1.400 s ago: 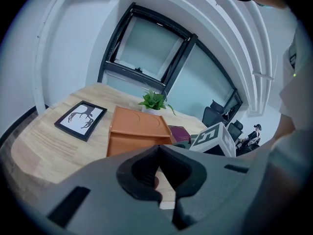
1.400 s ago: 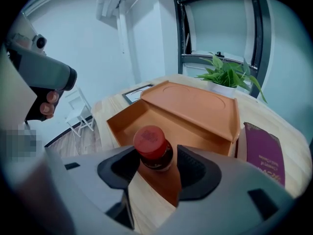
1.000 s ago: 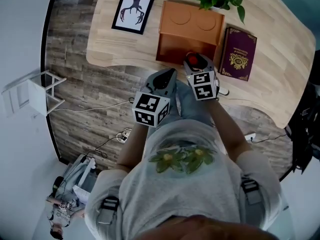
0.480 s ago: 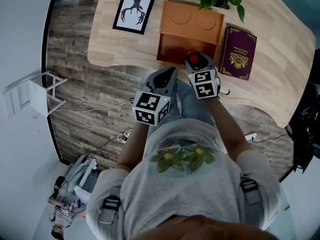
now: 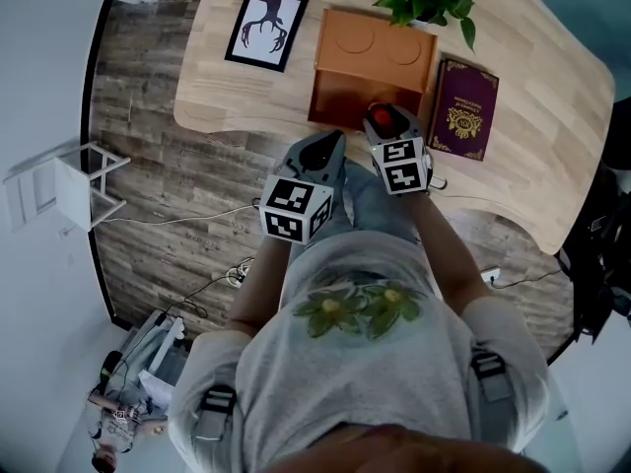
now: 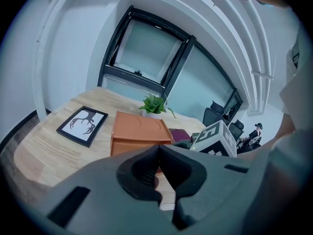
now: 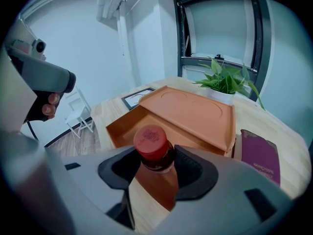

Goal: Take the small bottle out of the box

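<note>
Low in the centre of the right gripper view, my right gripper (image 7: 155,166) pinches the small bottle (image 7: 152,150) just under its red cap, upright and just in front of the open box (image 7: 193,112); I judge it already clear. The tray behind shows nothing else inside. My left gripper (image 6: 158,165) is pressed together on nothing, off the tabletop (image 5: 246,97), likely parked out of the way.

Nothing legible here: the small brown bottle (image 7: 156,182) has raised lettering on its round red cap (image 7: 149,140), blurred beyond reading, and the dark purple book's (image 5: 466,108) gold emblem is too small.
</note>
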Motion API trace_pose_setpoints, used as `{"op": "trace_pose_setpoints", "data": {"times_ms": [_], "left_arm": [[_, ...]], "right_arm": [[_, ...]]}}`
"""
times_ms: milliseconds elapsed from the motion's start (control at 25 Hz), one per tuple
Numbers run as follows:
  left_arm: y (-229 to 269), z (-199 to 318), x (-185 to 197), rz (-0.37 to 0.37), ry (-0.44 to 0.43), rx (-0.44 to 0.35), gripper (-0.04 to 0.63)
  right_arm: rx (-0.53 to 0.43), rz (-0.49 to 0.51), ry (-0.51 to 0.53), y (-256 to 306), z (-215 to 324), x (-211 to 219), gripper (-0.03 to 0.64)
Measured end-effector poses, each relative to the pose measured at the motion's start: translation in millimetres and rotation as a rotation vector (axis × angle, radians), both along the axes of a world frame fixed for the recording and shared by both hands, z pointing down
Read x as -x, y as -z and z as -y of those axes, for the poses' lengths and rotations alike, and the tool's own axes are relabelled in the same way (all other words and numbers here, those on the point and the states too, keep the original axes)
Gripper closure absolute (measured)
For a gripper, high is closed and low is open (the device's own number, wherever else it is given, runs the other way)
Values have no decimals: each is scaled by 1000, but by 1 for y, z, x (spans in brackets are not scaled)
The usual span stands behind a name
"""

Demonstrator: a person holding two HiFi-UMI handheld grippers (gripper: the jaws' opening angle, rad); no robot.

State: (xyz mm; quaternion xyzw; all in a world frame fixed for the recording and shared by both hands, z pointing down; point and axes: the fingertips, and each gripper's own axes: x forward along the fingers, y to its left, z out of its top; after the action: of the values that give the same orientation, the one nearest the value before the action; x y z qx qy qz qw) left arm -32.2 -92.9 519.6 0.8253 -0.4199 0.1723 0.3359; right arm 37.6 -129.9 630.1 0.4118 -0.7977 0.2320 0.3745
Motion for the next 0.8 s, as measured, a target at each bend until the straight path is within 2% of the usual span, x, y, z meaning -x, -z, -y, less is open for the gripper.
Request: {"op": "trace_pose_setpoints", "data": {"times_ms": [800], "left_arm": [[25, 2, 7, 11, 6, -44, 588]], "right_arm": [[-19, 10, 57, 34, -10, 3, 403]]}}
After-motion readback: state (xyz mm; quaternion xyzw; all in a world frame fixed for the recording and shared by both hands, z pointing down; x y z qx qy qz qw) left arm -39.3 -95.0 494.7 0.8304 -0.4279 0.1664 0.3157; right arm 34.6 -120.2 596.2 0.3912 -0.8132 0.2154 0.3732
